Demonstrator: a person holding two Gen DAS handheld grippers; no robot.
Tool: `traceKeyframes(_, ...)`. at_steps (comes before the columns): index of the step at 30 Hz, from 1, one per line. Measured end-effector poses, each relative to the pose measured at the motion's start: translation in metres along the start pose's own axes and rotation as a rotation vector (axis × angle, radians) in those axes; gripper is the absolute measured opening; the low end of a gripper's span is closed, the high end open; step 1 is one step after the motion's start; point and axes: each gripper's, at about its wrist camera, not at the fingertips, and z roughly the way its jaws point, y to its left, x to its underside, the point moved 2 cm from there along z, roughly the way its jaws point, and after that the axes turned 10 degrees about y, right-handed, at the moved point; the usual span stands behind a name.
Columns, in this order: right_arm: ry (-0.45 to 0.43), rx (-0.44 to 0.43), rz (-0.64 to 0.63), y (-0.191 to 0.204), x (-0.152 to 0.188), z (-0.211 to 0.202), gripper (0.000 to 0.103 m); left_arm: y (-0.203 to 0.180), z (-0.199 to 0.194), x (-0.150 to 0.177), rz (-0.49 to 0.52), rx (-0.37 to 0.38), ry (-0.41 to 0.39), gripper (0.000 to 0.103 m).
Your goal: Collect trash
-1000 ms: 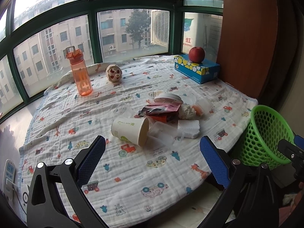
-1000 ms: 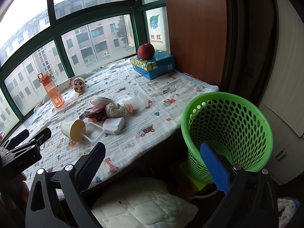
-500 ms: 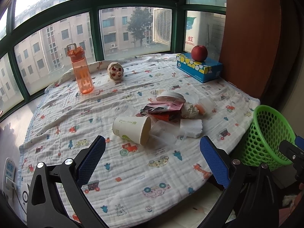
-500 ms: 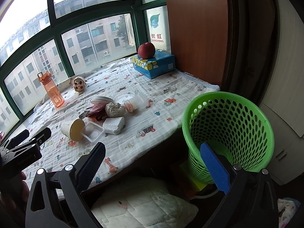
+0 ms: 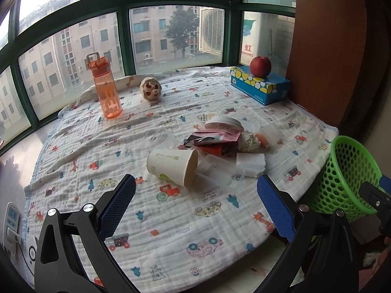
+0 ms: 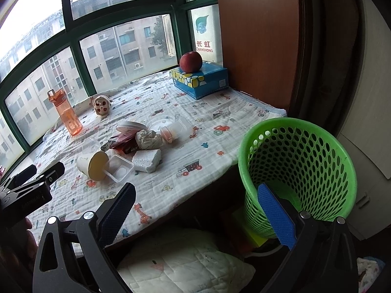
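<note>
Printed blanket (image 5: 171, 219) lay beneath both wide-apart, empty grippers: paper cup (image 5: 172, 166) ahead of left gripper (image 5: 195, 195), green basket (image 6: 300, 171) beside right gripper (image 6: 196, 200).

Tipped paper cup (image 5: 172, 166) beside wrappers (image 5: 212, 139), perhaps foam (image 5: 250, 163).

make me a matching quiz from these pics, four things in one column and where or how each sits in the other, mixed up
Things:
1. apple
2. paper cup
3. orange bottle
4. green basket

Places or states:
A. lying on its side in the trash pile
B. standing upright near the window
C. on top of the blue tissue box
D. beside the edge of the blanket-covered ledge

Pairs: 1-C, 2-A, 3-B, 4-D
</note>
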Motion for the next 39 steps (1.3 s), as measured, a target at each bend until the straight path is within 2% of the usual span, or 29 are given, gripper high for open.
traceKeyframes(39,0.046,-0.053,-0.146,0.043,-0.031,0.051,0.096,0.049,0.023,-0.031,-0.071,-0.035,0.018,0.098)
